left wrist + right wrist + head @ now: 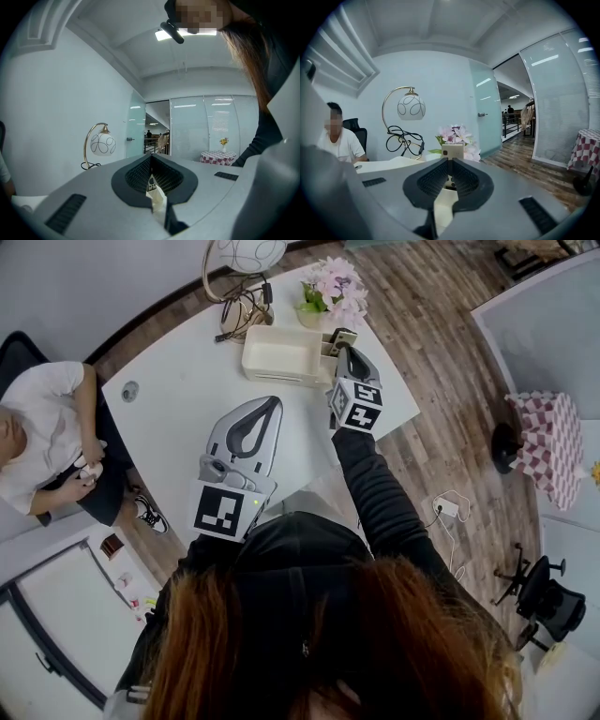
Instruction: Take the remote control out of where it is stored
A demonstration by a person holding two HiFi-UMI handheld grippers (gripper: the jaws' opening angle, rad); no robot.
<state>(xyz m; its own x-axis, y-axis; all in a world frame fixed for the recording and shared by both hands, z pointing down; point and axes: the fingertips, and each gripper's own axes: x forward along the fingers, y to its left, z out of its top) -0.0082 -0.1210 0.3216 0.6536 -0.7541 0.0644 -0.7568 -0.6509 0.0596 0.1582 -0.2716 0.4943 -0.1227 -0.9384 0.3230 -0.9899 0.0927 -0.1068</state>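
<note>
A cream open box (279, 354) stands on the white table (178, 390). At its right end a small beige upright piece (339, 337) sticks up; I cannot tell whether it is the remote control. My right gripper (343, 351) points at that piece from just in front, its jaws shut with nothing between them. In the right gripper view the beige piece (453, 151) shows just past the closed tips of the right gripper (449, 161). My left gripper (272, 401) hovers over the table nearer to me, level, shut and empty; its tips (151, 158) meet.
A globe lamp (246, 254) with coiled cables (246, 307) and a pot of pink flowers (333, 292) stand behind the box. A person (47, 437) sits at the table's left. The table's right edge drops to wooden floor, where a checked-cloth table (548, 442) stands.
</note>
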